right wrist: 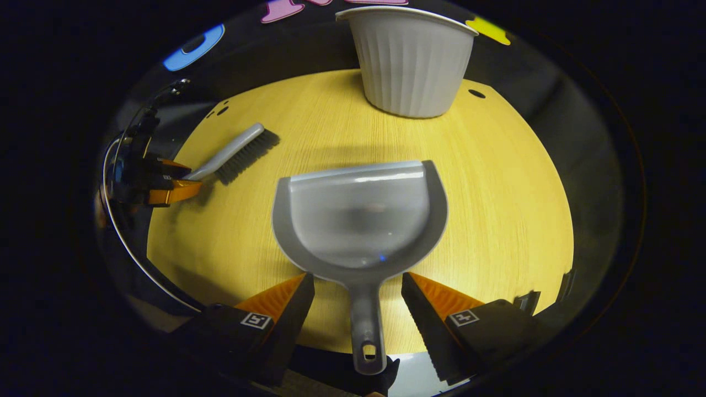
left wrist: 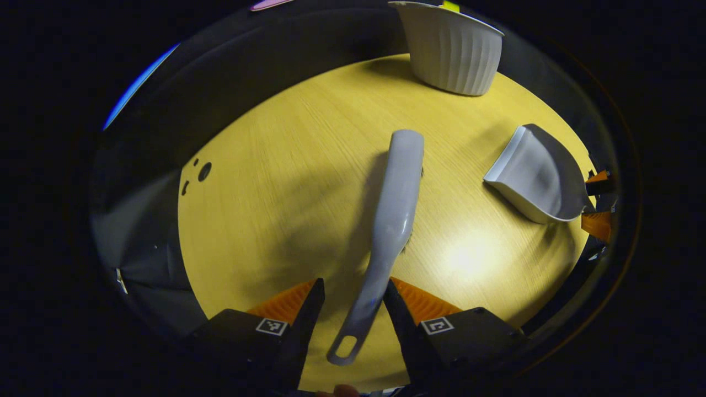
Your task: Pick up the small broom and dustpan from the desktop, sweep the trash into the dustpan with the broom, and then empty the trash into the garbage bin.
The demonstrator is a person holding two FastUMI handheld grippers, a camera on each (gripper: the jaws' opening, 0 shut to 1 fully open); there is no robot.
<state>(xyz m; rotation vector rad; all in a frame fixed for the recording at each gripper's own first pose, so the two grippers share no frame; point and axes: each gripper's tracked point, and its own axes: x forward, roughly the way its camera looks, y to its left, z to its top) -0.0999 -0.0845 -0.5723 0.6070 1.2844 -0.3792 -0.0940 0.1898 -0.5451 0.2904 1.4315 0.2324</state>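
Fingers of the left gripper (left wrist: 353,295) stood spread beside the broom (left wrist: 392,204) handle at centre frame, not touching. Right gripper (right wrist: 357,286) fingers stood released astride the dustpan (right wrist: 358,220) handle, lower centre on the worktop (right wrist: 507,209). The bin (right wrist: 411,66) rim was cut off, top centre. Finger tags were unreadable.

Grey broom (left wrist: 394,215) lying flat on desktop (left wrist: 287,182), empty dustpan (right wrist: 361,220) nearby, white ribbed bin (right wrist: 411,60) upright

A staged recording booth rather than a lived-in room: a round, pale wooden desktop (right wrist: 496,209) with cable holes near its upper edge fills the middle of both views, black cloth walls close it in all round, and a ribbed white garbage bin (right wrist: 408,60) stands at top centre.
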